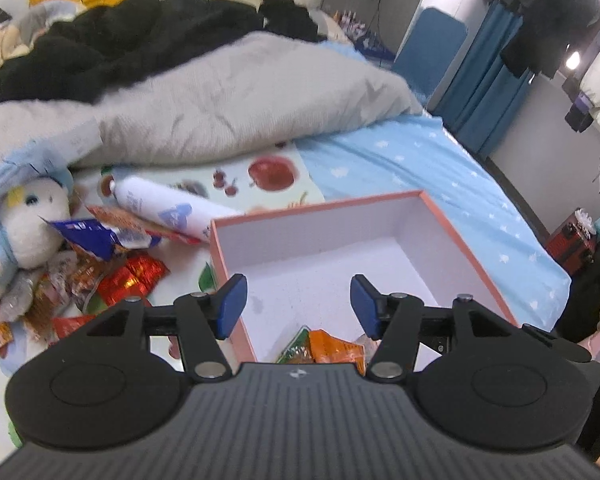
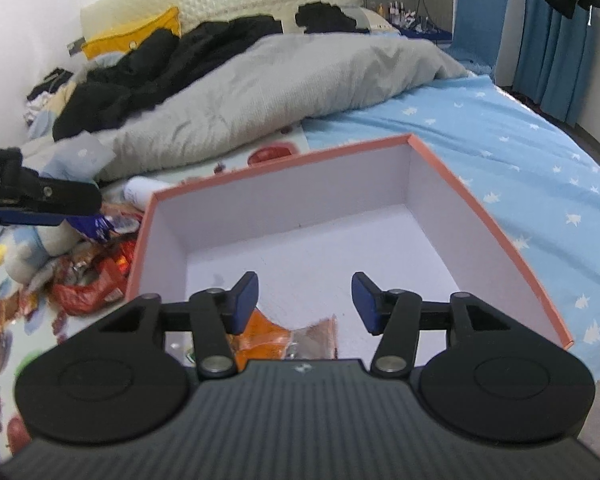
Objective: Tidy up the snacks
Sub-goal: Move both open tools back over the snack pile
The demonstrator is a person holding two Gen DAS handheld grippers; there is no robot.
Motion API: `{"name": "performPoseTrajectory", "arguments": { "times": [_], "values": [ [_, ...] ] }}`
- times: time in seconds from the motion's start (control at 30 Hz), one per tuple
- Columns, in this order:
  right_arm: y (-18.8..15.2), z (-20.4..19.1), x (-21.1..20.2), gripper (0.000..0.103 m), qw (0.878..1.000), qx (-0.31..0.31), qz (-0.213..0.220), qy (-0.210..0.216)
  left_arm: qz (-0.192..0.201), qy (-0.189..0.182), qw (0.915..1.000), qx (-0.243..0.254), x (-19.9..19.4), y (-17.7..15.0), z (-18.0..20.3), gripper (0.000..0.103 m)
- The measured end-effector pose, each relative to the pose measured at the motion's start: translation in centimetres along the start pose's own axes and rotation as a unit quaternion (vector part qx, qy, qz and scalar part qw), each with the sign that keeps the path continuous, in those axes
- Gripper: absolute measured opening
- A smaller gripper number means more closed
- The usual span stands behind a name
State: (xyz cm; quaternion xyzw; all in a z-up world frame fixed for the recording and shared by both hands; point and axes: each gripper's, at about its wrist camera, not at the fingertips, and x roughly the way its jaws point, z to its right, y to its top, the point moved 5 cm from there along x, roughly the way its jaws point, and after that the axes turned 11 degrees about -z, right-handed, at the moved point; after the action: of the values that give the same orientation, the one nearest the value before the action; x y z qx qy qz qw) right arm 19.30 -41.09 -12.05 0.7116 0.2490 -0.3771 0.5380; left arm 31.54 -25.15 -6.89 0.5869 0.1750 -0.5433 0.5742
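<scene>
Left tongs [image 2: 40, 208] only right-view.

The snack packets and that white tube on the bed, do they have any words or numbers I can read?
No text here can be read.
White tube: blue print and a blue heart shape, too blurred to read.
Blue snack packet: white marks, too blurred.
Red and gold snack packets: no legible print.
Orange snack packet in the pink box: no legible print.

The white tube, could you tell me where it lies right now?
In the left wrist view, the white tube lies on the bed, left of the pink box, beside the snack pile.
</scene>
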Motion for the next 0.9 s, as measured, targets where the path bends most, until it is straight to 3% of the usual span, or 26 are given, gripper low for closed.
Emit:
{"name": "performPoseTrajectory", "arguments": {
  "times": [0.57,0.9],
  "values": [
    [2.5,-4.3,-7.9,0.054,0.993,-0.034,0.103,0.042,0.103,0.018,0.9943,0.02,-9.5,-1.8,-0.6,0.063],
    [2.0,-7.5,-10.2,0.054,0.986,-0.06,0.125,0.087,0.129,0.034,0.9911,0.003,-13.1,-5.0,-3.4,0.063]
  ]
}}
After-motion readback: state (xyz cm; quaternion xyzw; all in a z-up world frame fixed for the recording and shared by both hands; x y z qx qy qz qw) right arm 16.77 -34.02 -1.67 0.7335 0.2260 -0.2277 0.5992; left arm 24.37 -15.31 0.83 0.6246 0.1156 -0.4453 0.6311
